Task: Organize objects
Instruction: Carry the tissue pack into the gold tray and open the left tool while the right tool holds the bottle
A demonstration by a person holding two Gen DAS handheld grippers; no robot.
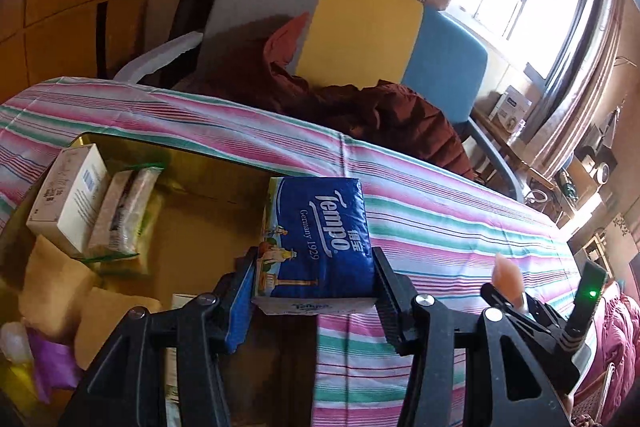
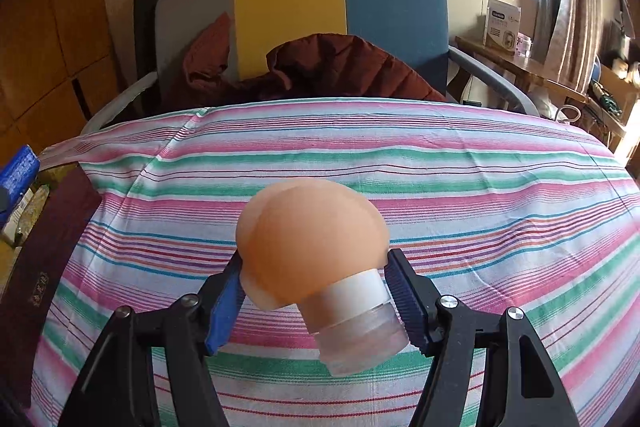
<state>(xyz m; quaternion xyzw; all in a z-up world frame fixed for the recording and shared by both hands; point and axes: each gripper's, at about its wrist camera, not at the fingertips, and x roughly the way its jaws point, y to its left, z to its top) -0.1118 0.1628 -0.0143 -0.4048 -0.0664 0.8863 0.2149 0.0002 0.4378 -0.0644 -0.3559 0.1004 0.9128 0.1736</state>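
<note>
My left gripper is shut on a blue Tempo tissue pack, held above the right edge of an open gold-lined box. In the box lie a white carton and a wipes packet. My right gripper is shut on a clear jar with a white collar and a rounded orange cap, tilted over the striped cloth. The left wrist view shows that jar's orange tip at the right. The blue pack peeks in at the left edge of the right wrist view.
A striped cloth covers the table. Behind it stands a grey, yellow and blue chair with a brown jacket on it. The box's dark maroon side lies at the left. A shelf with clutter is at the right, under a window.
</note>
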